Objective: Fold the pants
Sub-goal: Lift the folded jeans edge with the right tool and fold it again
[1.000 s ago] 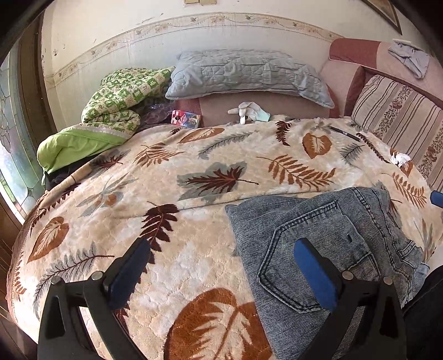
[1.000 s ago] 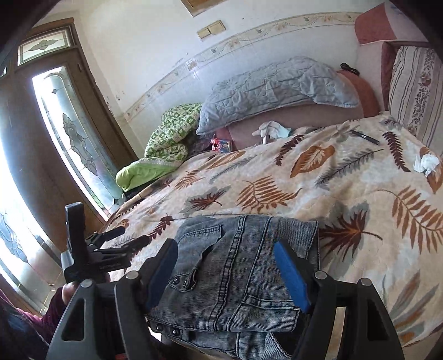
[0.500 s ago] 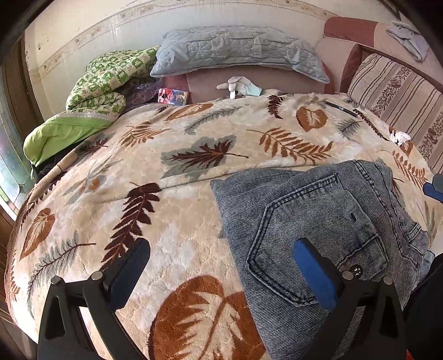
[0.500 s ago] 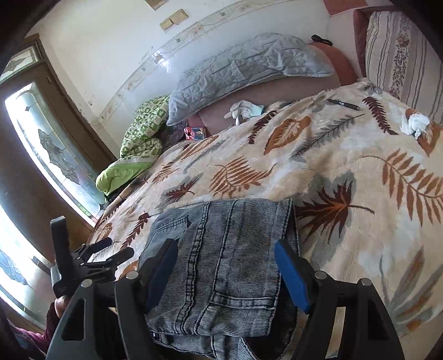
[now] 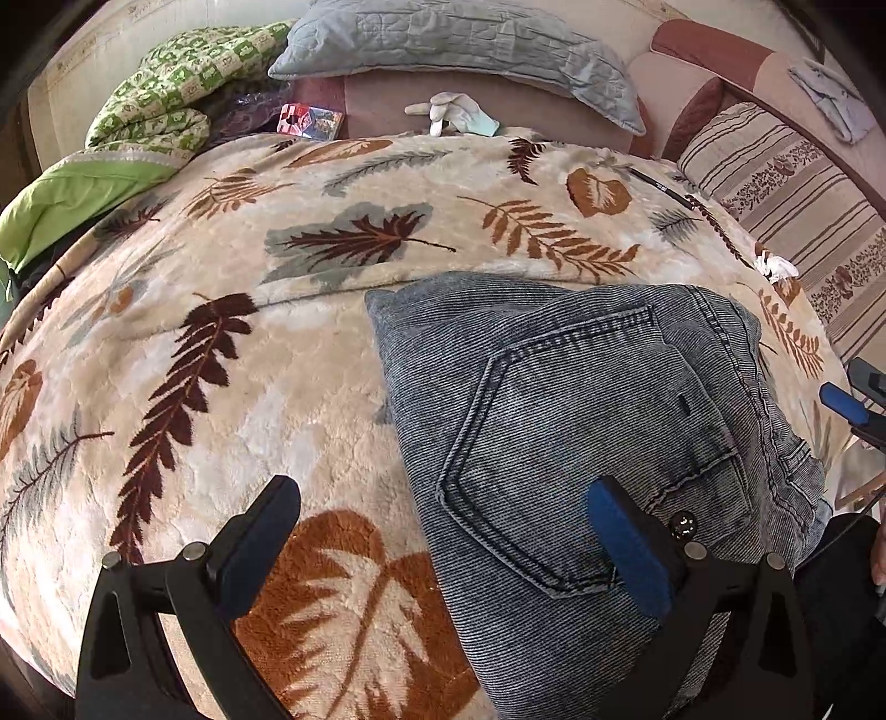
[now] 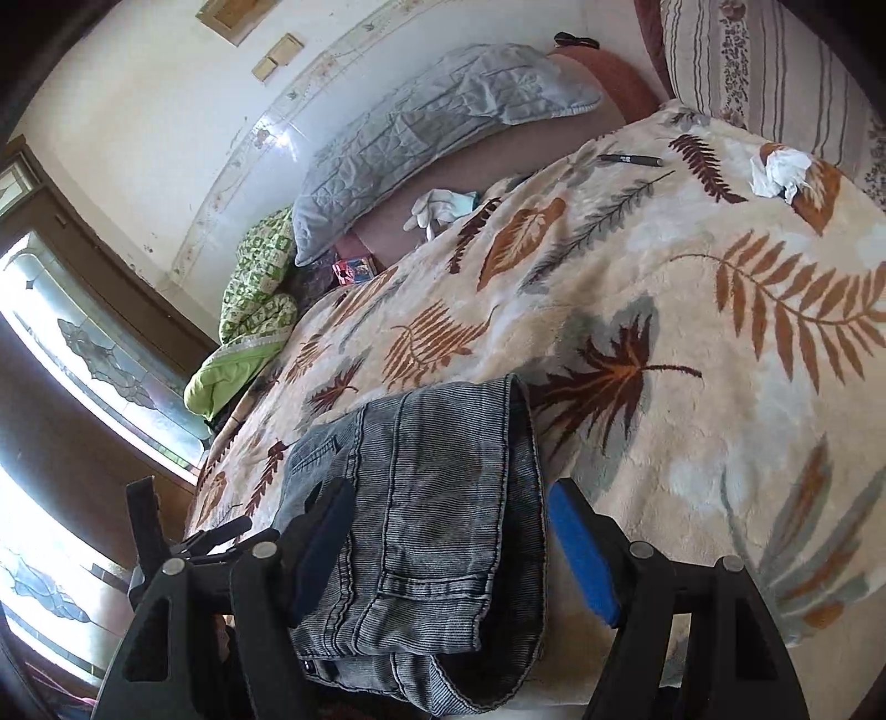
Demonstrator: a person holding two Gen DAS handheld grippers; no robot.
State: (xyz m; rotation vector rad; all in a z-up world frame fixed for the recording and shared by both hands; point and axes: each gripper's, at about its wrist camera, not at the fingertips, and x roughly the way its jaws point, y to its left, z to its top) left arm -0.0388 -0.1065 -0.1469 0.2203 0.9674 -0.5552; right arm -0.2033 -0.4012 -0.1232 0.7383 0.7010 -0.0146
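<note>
**Grippers close in on folded jeans at the bed's edge**

In the left wrist view, a green patterned quilt (image 5: pixel 149 116) is bundled at the upper left, out of the way beside a grey quilted pillow (image 5: pixel 459 44) along the headboard. Below them a leaf-print blanket (image 5: pixel 232 354) covers the bed and serves as the folding surface. At lower centre the left gripper (image 5: pixel 443 548) hovers with its jaws wide and nothing between the pads: one pad is over bare blanket, the other over the denim, apparently lined up on the left edge of the fold. The jeans (image 5: pixel 581 399), grey-blue and already doubled into a compact stack with a back pocket facing up, fill the lower right of the frame, near the bed's front edge within easy reach. A blue pad of the other tool shows at the far right.

In the right wrist view, a stained-glass window (image 6: pixel 83 354) lights the left side. The right gripper (image 6: pixel 454 548) sits at the bottom centre, jaws wide, straddling the waistband end of the jeans without visibly pinching them; the stack lies at lower centre and drapes over the mattress edge. A black pen (image 6: pixel 631 159) and a crumpled tissue (image 6: pixel 775 171) rest at upper right, well apart from the work. The folding appears well along, with a further fold or a tidy-up likely next.
</note>
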